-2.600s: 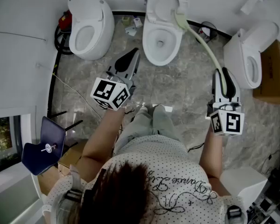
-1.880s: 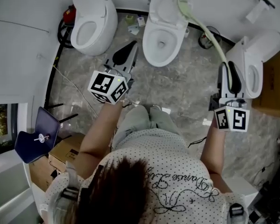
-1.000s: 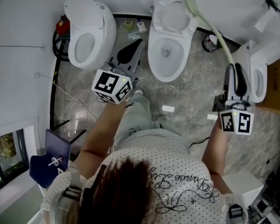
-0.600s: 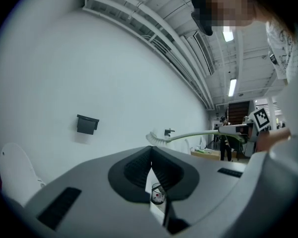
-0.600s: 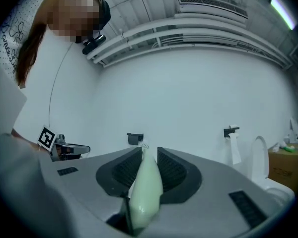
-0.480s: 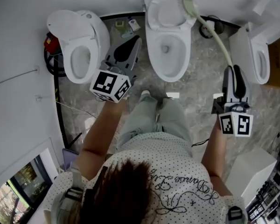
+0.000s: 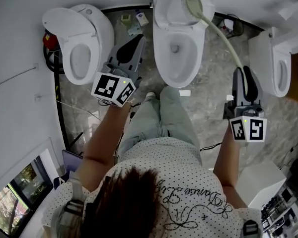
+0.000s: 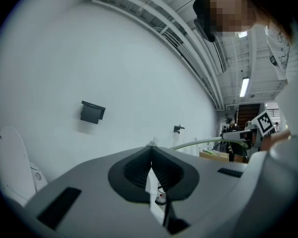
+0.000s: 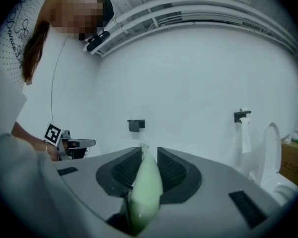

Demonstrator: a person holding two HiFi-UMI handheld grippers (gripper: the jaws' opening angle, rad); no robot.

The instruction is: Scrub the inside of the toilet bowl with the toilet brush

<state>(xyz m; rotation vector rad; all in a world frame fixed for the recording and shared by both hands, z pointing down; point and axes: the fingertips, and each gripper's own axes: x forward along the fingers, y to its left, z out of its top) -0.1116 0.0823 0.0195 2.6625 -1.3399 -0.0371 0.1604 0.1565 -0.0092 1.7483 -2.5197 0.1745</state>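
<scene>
The middle toilet (image 7: 165, 58) stands open, its lid raised against the wall. A pale green toilet brush (image 7: 219, 33) reaches from my right gripper (image 7: 244, 73) up to its head (image 7: 193, 5), which lies at the back of that toilet, by the raised lid. The right gripper (image 9: 149, 155) is shut on the brush's handle (image 9: 144, 187). My left gripper (image 7: 139, 39) hangs beside the toilet's left side; its jaws (image 8: 151, 158) are shut with nothing between them. The water in the bowl is in view, and the brush head is not in it.
Another toilet (image 7: 72, 43) stands to the left and a third (image 7: 274, 66) to the right. Small bottles (image 7: 131, 22) and a red item (image 7: 48, 37) lie by the wall. A paper holder (image 9: 242, 116) hangs on the wall. The person's legs (image 7: 164, 115) are in front of the middle toilet.
The person has stepped closer to the middle toilet. Both grippers keep their hold and spacing, and the brush head stays at the toilet's back, shifted slightly left over the lid.
</scene>
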